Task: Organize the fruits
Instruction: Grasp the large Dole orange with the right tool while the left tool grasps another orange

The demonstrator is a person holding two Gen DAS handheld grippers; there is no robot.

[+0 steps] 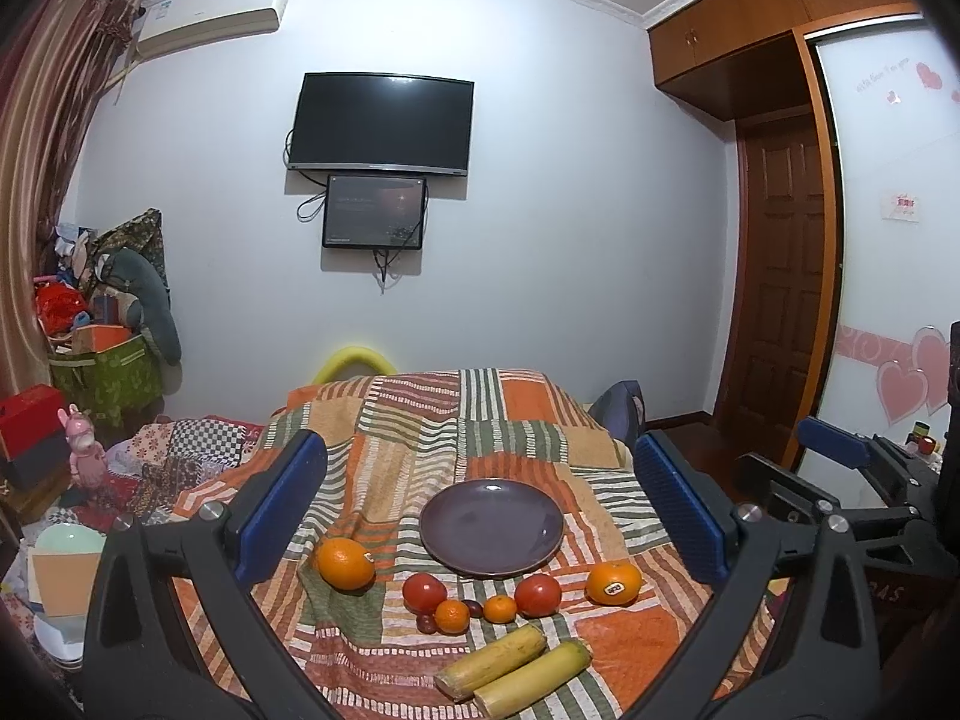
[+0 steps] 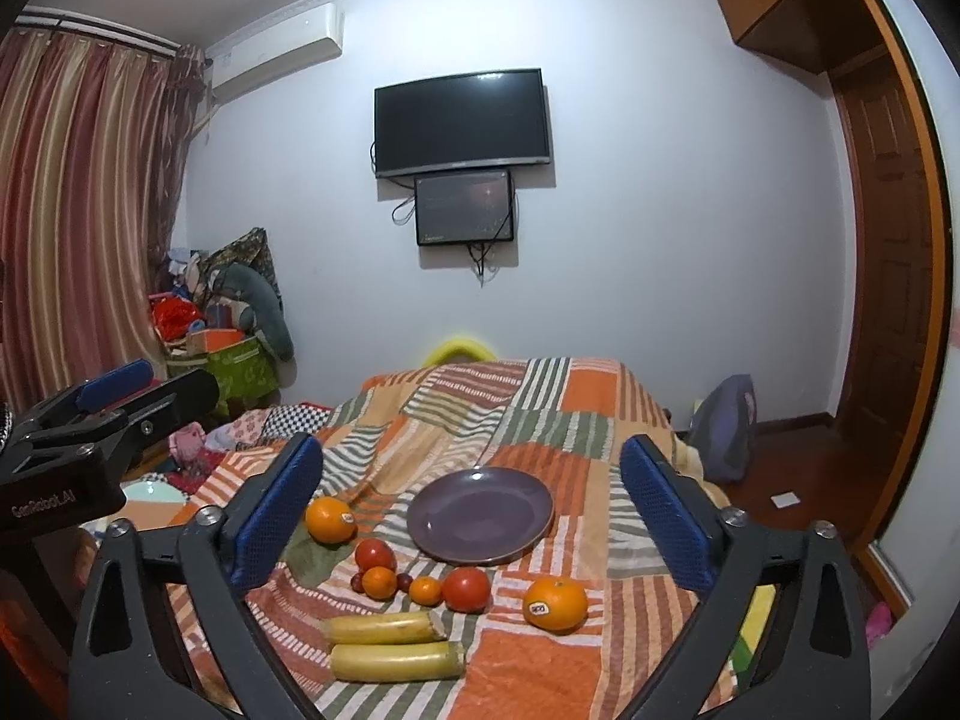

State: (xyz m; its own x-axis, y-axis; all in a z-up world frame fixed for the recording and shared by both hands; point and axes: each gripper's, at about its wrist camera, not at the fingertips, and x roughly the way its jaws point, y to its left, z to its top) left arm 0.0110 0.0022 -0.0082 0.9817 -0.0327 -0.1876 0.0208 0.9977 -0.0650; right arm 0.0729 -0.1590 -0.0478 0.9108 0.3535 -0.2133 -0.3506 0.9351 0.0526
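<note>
Fruits lie on the striped blanket [image 1: 390,420], just in front of the purple plate [image 1: 492,527]. That plate has nothing in it. 2 big oranges [image 1: 345,564], 2 tomatoes [image 1: 423,592], 2 small oranges [image 1: 452,616] and 2 yellow stalks [image 1: 492,661] sit near each other. The left gripper [image 1: 480,510] and right gripper [image 2: 474,510] both hang above, spread wide, holding nothing.

A patchwork-covered bed [image 1: 420,420] carries, ahead of the tongs, a purple plate [image 1: 492,527], 2 oranges [image 1: 345,564], 2 tomatoes [image 1: 424,592], 2 mandarins [image 1: 452,616] and 2 sugarcane pieces [image 1: 492,662].
</note>
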